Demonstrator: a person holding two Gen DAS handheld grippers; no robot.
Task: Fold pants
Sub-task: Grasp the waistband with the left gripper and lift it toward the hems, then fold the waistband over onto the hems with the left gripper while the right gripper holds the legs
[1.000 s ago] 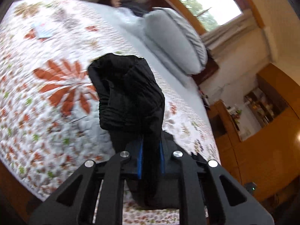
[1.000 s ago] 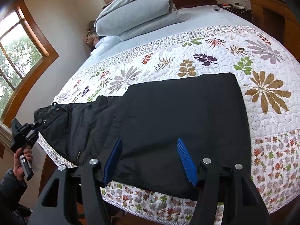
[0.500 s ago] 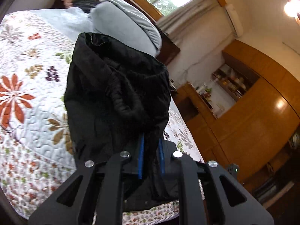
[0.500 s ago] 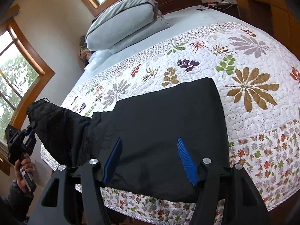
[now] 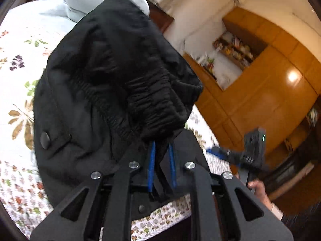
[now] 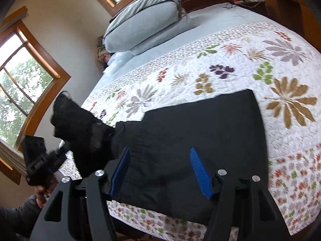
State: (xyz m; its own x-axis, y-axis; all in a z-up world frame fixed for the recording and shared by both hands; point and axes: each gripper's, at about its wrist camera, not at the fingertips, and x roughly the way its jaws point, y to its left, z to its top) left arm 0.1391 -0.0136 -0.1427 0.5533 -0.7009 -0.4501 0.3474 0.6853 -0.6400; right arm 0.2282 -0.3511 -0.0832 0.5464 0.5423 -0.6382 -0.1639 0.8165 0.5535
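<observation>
one pair of black pants [image 6: 200,132] spread on one flowered quilt [image 6: 250,60], waistband lifted and clenched in left gripper [image 5: 161,158], right gripper [image 6: 160,170] jaws just widened, empty above the cloth, two pillows [image 6: 144,20] stacked

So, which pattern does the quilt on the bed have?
The quilt is white with coloured leaves and flowers, clearest in the right wrist view.

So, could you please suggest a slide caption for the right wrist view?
Open right gripper poised above black pants on a floral quilt, left gripper lifting the waistband end.
</observation>
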